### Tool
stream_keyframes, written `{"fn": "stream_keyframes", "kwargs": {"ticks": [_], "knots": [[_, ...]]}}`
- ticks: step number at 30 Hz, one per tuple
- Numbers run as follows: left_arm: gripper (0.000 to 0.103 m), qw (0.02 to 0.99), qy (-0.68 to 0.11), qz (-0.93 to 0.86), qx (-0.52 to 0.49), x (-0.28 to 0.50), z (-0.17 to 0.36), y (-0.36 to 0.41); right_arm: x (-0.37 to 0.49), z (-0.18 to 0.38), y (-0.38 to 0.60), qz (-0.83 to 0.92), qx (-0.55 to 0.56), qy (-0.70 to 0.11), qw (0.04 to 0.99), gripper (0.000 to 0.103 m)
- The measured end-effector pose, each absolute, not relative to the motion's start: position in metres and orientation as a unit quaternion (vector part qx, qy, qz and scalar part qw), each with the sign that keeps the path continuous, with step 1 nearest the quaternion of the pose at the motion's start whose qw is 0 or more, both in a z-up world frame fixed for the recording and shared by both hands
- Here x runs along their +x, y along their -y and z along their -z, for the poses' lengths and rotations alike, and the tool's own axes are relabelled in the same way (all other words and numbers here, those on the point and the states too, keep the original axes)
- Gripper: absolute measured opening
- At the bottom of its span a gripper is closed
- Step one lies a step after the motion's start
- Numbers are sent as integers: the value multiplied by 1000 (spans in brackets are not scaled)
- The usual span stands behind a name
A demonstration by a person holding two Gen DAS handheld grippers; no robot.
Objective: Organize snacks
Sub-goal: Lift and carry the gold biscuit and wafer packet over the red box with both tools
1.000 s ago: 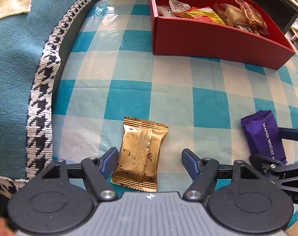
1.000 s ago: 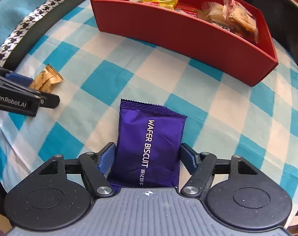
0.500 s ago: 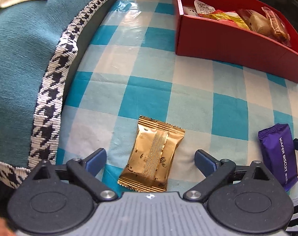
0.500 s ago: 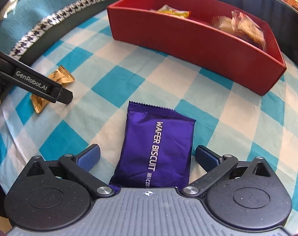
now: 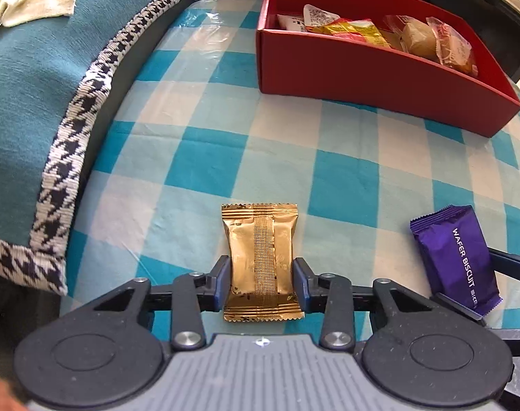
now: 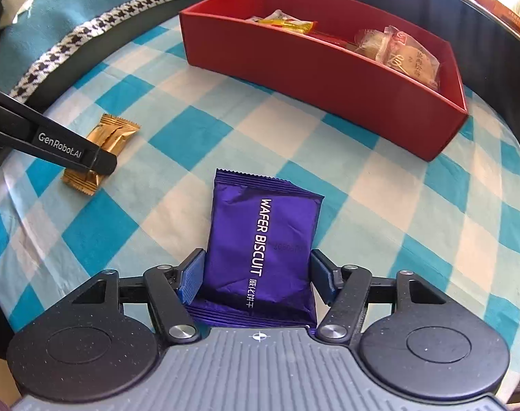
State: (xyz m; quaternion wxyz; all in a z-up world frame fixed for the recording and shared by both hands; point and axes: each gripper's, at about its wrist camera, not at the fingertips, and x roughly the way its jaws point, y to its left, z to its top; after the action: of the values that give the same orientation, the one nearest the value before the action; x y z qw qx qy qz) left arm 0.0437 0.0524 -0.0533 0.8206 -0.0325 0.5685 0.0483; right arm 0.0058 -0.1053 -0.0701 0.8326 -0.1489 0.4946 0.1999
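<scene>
Gold snack pkt (image 5: 262, 263), crimped ends, ribbed center seam, purple wafer pkt (image 6: 260, 250)

Bright daylight, sharp focus, fisheye-bent edges, glare at upper right

Between the left tongs (image 5: 262, 282), the gold packet (image 5: 260, 257) is showing crinkled, glossy foil with a ribbed seam down its middle. Between the right tongs (image 6: 256, 275), the purple wafer packet (image 6: 261, 239) is gleaming as smooth, shiny film with serrated ends. Both tongs are looking like matt black plastic with blue ribbed pads (image 6: 191, 275) and bright metal pivots. Under them, the checked cloth (image 5: 345, 185) on the surface is lying soft, with glare in places. Ahead, the red box (image 6: 314, 78) is appearing matt, like card, holding snacks in clear, glossy wrappers.
</scene>
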Motion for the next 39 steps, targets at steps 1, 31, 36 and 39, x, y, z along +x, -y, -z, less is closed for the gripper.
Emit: {"fn": "stream_keyframes", "kwargs": {"ticks": [1,31,36,39], "knots": [[70,821,-568,-47,-36,43,53,-50,4,70,107,-200,-150,-495,832,71],[70,888,-454,31,-66,104,-27,-1,57,4,166,-137,-62,-421,895,71],[70,893,-443,31,-69,125,-34,-1,79,-4,162,-140,-66,-406,900,71],[70,899,-433,31,-61,134,-40,3,91,-8,162,-141,-67,-399,904,71]]}}
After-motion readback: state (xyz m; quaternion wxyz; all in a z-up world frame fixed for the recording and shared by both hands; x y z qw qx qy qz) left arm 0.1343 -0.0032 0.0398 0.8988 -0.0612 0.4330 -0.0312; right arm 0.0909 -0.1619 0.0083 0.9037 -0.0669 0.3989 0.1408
